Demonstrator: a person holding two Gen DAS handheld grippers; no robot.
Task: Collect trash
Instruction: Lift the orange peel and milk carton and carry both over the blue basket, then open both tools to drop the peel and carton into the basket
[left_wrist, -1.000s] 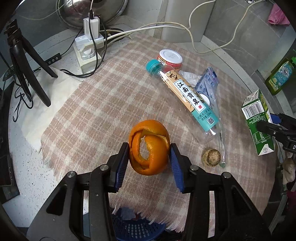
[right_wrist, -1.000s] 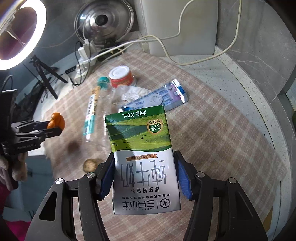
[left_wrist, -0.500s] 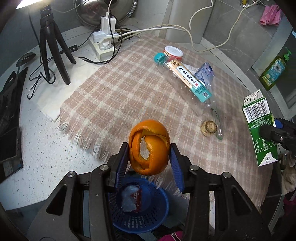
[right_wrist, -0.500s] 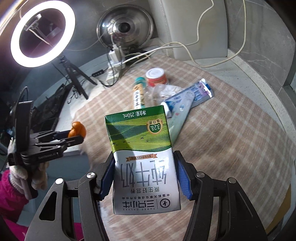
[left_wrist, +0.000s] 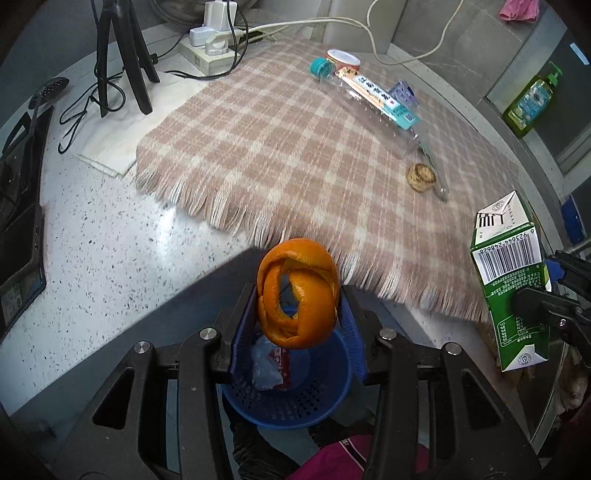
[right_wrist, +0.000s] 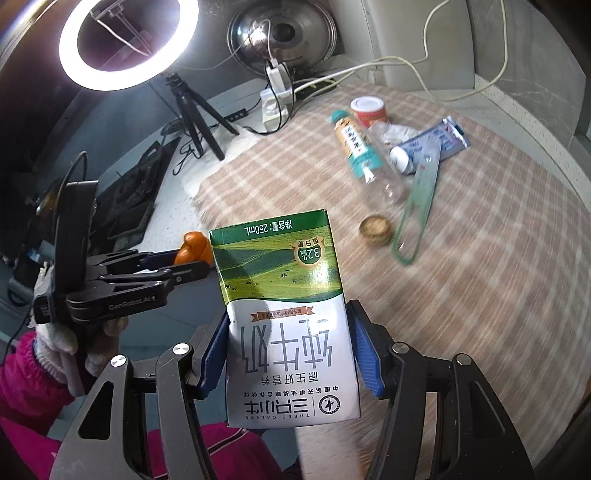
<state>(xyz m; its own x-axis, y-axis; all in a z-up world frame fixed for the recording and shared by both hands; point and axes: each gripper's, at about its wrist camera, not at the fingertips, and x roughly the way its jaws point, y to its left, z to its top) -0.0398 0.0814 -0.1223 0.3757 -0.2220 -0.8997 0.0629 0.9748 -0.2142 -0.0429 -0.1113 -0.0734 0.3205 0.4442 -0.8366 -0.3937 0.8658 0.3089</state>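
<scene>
Speckled white counter (left_wrist: 110, 258), curved along its near edge. On it: fringed checked cloth (left_wrist: 295, 147), white cloth (left_wrist: 118, 136) tucked partly beneath its far-left corner, black tripod (left_wrist: 122, 55), white power strip (left_wrist: 207, 51) with plugs and cables. On the checked cloth, at the far right: clear plastic bottle (left_wrist: 369, 96) lying on its side, small red-and-white tub (left_wrist: 345, 61) just behind its teal cap, toothpaste tube (right_wrist: 432, 142), green-rimmed clear strip (right_wrist: 417, 206), small round brown piece (left_wrist: 421, 177) beside the strip's end.
</scene>
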